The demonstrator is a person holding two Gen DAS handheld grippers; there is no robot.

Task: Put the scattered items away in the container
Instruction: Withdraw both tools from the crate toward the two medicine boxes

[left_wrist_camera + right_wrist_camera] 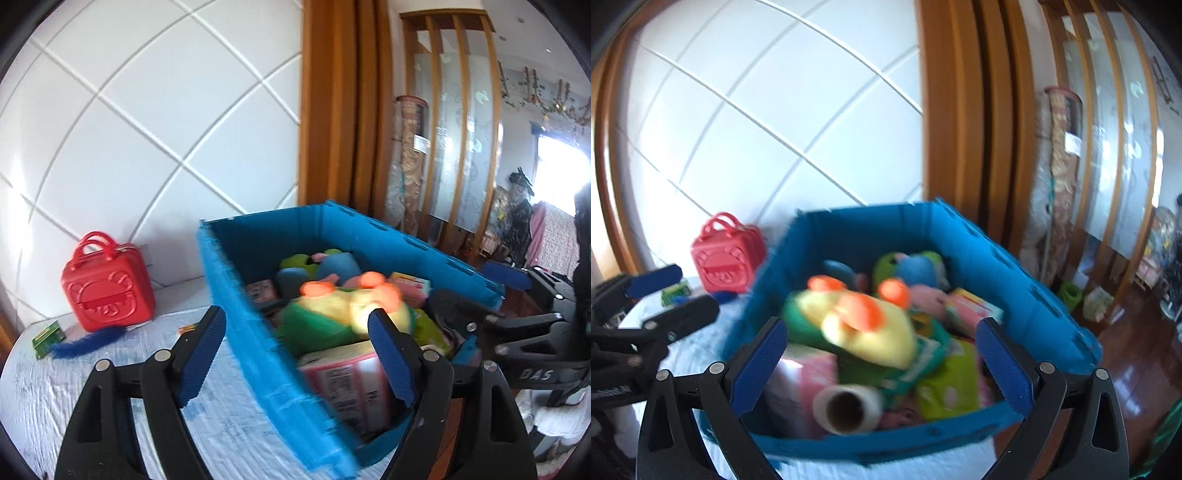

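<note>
A blue plastic bin (258, 354) (1019, 299) stands on the white bedspread (55, 391), piled with toys and packets. On top lies a yellow and green plush toy (332, 306) (871, 332) with orange parts. A pink packet (351, 384) and a roll of clear film (849, 406) lie at the bin's near end. My left gripper (295, 321) hovers open over the bin's left wall, nothing between its pads. My right gripper (882, 328) is open above the bin's near end, also empty. A red bear case (107, 288) (726, 258), a blue furry strip (85, 343) and a small green box (48, 338) lie outside the bin.
A white padded headboard (147, 129) rises behind the bed. Orange wooden framing (332, 103) and a slatted screen (461, 129) stand at the right. Dark wooden floor (1137, 369) with clutter lies beyond the bin's right side. A small packet (186, 328) sits near the bin.
</note>
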